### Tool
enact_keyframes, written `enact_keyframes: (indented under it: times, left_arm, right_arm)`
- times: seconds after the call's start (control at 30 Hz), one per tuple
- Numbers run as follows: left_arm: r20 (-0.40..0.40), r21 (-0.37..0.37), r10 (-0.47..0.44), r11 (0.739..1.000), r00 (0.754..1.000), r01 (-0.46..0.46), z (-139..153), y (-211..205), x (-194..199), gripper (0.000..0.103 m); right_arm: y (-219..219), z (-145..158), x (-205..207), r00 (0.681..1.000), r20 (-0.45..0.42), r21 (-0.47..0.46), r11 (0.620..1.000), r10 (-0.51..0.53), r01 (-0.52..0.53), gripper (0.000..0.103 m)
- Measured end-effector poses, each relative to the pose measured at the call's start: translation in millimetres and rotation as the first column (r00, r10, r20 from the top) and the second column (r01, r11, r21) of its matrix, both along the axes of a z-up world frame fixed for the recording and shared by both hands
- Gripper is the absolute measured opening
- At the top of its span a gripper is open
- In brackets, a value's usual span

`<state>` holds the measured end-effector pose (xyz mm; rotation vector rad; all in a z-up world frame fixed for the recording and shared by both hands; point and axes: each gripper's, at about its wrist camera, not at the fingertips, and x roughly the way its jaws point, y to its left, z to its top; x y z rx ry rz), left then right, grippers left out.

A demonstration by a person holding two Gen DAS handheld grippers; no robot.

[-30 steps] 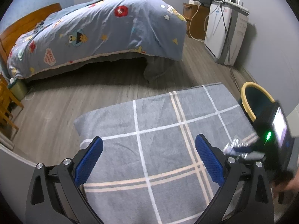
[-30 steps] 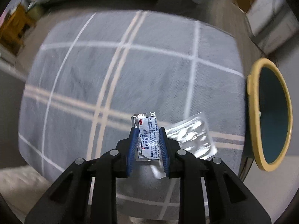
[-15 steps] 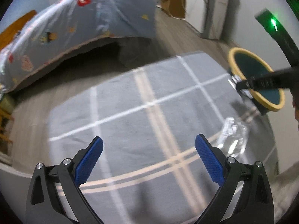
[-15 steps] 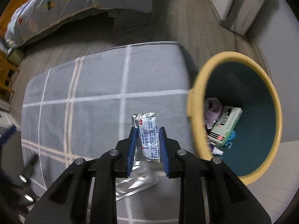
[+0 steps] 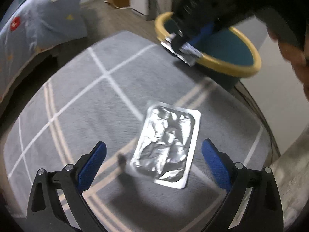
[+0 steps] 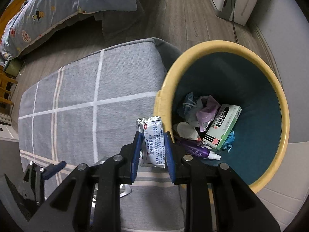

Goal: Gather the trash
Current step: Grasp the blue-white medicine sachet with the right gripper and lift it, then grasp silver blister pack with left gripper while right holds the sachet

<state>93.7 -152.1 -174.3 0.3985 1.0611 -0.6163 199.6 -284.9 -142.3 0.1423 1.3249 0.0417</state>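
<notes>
The right tongs have swung from above the grey checked cushion to the near-left edge of the yellow-rimmed bin, clenched on a printed foil medicine sachet. The sachet stands upright between the blue pads, at the bin's rim rather than over the opening. My reading is that the carry is almost finished, and that a short shift to the right should come before any release, or the sachet may drop on the rim or outside it.

The left tongs, released and wide apart, have dropped toward the cushion and now frame the empty silver blister sheet, which lies flat and untouched. That looks like the next piece to collect. Being thin and flat on soft fabric, it may be hard to get the pads under.

Inside the bin lie a green-and-white medicine box, a purple tube, a white bottle and crumpled wrappers. Far off are a bed with a patterned quilt and a white appliance on the wooden floor. Nothing blocks either path, though the two tongs work close together.
</notes>
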Motion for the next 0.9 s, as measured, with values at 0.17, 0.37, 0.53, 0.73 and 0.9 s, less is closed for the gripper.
enact_keyframes:
  times: [0.17,0.37,0.53,0.73,0.9]
  left_arm:
    - [-0.004,0.028,-0.009,1.0,1.0,0.009,-7,-10,1,0.097]
    - [-0.012,0.058,-0.011,0.998,1.0,0.012,-11,-13,6,0.092]
    - [-0.038,0.028,-0.008,1.0,0.999,0.009,-10,-12,8,0.072]
    - [-0.03,0.048,0.017,0.999,0.999,-0.016,-9,-6,7,0.072]
    - [-0.025,0.059,0.104,0.993,0.994,-0.102,-7,7,15,0.072]
  right_arm:
    - [-5,-3,0,1.0,-0.004,0.003,1.0,0.007,-0.006,0.024]
    - [-6,-5,0,1.0,-0.006,0.008,1.0,0.011,-0.011,0.024]
    - [-5,-2,0,1.0,0.002,0.018,1.0,0.013,-0.013,0.024]
    - [4,3,1,0.999,0.018,0.025,0.999,0.038,-0.038,0.024]
    - [10,1,0,0.999,0.01,0.038,0.998,0.046,-0.047,0.024]
